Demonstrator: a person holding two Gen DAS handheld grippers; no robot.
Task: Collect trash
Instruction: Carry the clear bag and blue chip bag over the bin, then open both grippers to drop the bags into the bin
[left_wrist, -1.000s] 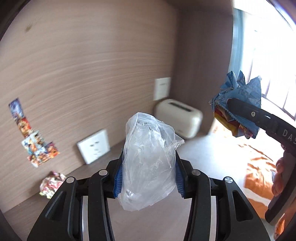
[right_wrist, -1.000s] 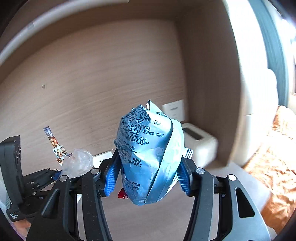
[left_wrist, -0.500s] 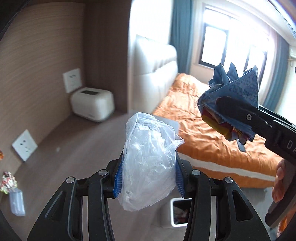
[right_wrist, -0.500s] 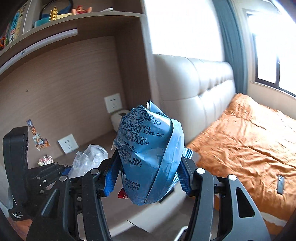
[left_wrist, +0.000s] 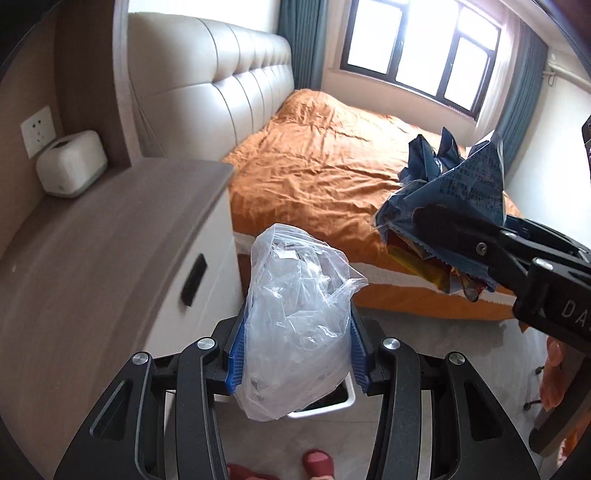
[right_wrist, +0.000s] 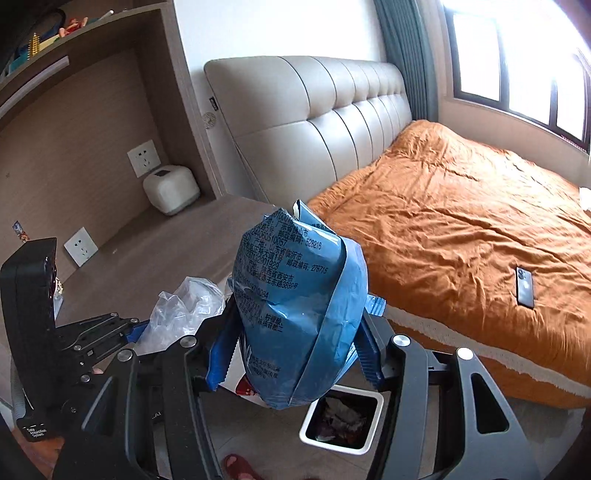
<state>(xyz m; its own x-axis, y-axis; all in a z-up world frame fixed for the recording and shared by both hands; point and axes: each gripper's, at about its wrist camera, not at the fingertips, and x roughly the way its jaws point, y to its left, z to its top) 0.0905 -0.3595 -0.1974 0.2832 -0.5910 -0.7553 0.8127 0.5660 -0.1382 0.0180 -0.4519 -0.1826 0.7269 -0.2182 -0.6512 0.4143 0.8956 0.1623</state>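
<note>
beside the orange-covered bed (right_wrist: 461, 236), at six o'clock in the right wrist view, a white square waste bin (right_wrist: 314, 435) already holds scraps. left gripper (left_wrist: 295, 350) clamps a crumpled clear plastic bag (left_wrist: 295, 314); right gripper (right_wrist: 295, 354) clamps a blue foil snack packet (right_wrist: 295, 295). both pieces await dropping.

Open floor (right_wrist: 517, 435) ahead and to the right of the white bin (right_wrist: 341, 421), up to the edge of the orange bed (right_wrist: 461, 236). Bin mouth open upward, partly filled with scraps, just below both loaded grippers. Blocked on the left by the white cabinet (left_wrist: 207, 266) under the tabletop (left_wrist: 103, 236). Blocked beyond by the bed side. Slippered feet (left_wrist: 317, 461) close before the bin. Narrow gap between the left gripper (left_wrist: 295, 354) and the right gripper (right_wrist: 295, 362), side by side.
</note>
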